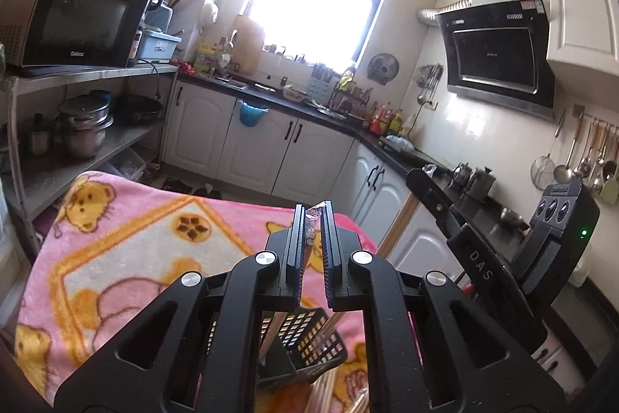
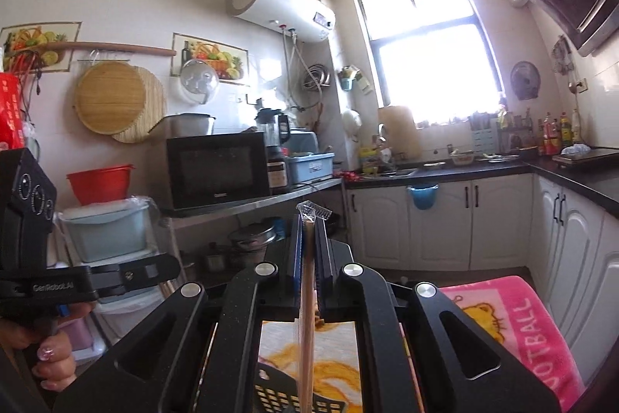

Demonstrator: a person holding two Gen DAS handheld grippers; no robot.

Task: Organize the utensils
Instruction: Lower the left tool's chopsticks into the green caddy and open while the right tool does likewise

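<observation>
Both the left gripper and right gripper clench wrapped chopsticks running lengthwise between the jaws, with the black basket directly at six o'clock beneath each.

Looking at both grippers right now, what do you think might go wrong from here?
1. Both grippers pinch thin things wrapped in clear plastic: the right gripper holds wooden chopsticks and the left gripper a wrapper. Either could slip.
2. The black basket sits on a soft pink blanket and may tip when loaded.
</observation>
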